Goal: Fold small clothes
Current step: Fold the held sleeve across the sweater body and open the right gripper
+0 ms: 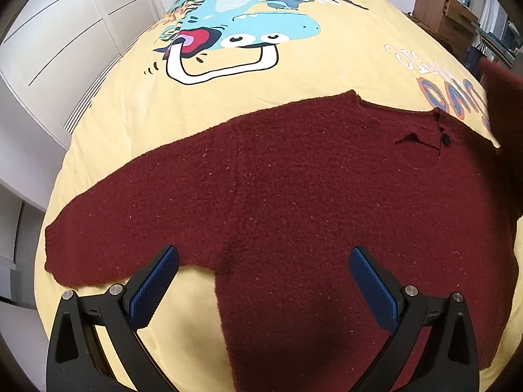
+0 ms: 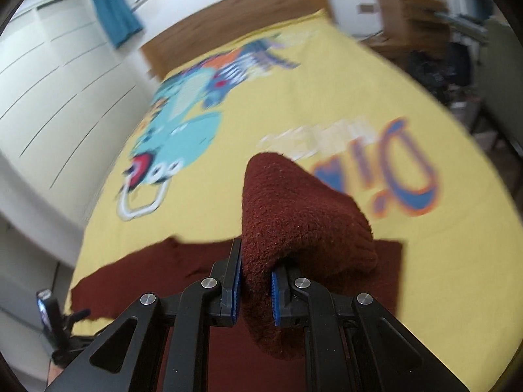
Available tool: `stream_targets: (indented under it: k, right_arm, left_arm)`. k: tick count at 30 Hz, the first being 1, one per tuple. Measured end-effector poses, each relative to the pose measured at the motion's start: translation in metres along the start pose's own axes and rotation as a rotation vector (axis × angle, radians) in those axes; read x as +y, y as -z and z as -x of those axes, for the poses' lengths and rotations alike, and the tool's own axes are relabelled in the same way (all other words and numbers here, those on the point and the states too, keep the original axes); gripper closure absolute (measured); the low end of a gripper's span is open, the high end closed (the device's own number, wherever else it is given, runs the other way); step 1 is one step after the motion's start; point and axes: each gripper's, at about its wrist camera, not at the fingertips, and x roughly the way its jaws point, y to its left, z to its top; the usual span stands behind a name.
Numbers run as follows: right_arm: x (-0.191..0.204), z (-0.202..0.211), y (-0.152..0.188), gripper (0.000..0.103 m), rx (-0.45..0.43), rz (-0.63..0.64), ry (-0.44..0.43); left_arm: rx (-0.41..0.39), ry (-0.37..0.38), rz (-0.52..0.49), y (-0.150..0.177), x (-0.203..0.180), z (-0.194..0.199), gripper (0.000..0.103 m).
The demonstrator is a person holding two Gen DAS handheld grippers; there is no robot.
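One sweater (image 1: 294, 196) on my bedspread (image 1: 327, 65), yellow cloth bare beyond it. My right gripper (image 2: 255, 289) clamps its sleeve (image 2: 294, 215); my left gripper (image 1: 264, 281) gapes, empty.

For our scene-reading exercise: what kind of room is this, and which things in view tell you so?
Most likely a bedroom: a bed with a yellow cartoon-print cover, a wooden headboard behind it, and white built-in wardrobe doors alongside.
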Motion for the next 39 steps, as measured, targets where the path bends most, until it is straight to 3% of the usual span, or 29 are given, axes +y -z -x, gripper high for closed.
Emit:
stream_targets:
  k: [5,13,22,23,24,26,31,33,36,39]
  right_arm:
    - [0.038,-0.062,0.039,0.089,0.133,0.025,-0.052]
    - [0.058,-0.125,0.107,0.088,0.303,0.123,0.056]
    - [0.064,-0.149,0.113,0.077,0.354,0.160,0.150]
    - [0.066,-0.149,0.112,0.065,0.360,0.171,0.160]
    - [0.067,-0.150,0.113,0.044,0.364,0.182,0.169]
    - [0.070,-0.149,0.113,0.021,0.357,0.208,0.208]
    - [0.059,-0.133,0.116,0.013,0.352,0.224,0.282]
    - [0.048,-0.119,0.117,0.000,0.345,0.211,0.275]
    - [0.032,-0.096,0.124,0.000,0.322,0.243,0.340]
    - [0.015,-0.076,0.135,0.000,0.317,0.242,0.389]
  left_arm:
    - [0.013,-0.005,0.000,0.001,0.005,-0.007,0.001]
    - [0.040,-0.006,-0.007,0.007,0.006,-0.017,0.001]
    - [0.051,-0.013,-0.015,0.006,0.002,-0.020,0.001]
    - [0.054,-0.016,-0.016,0.006,0.001,-0.020,0.001]
    - [0.057,-0.017,-0.019,0.006,0.001,-0.020,0.001]
    - [0.058,-0.017,-0.027,0.006,0.000,-0.021,0.001]
    - [0.054,-0.018,-0.040,0.004,-0.005,-0.020,0.001]
    - [0.050,-0.014,-0.050,0.003,-0.009,-0.019,0.001]
    - [0.038,-0.009,-0.058,-0.005,-0.024,-0.014,0.001]
    - [-0.018,0.050,-0.113,-0.019,-0.057,0.001,0.001]
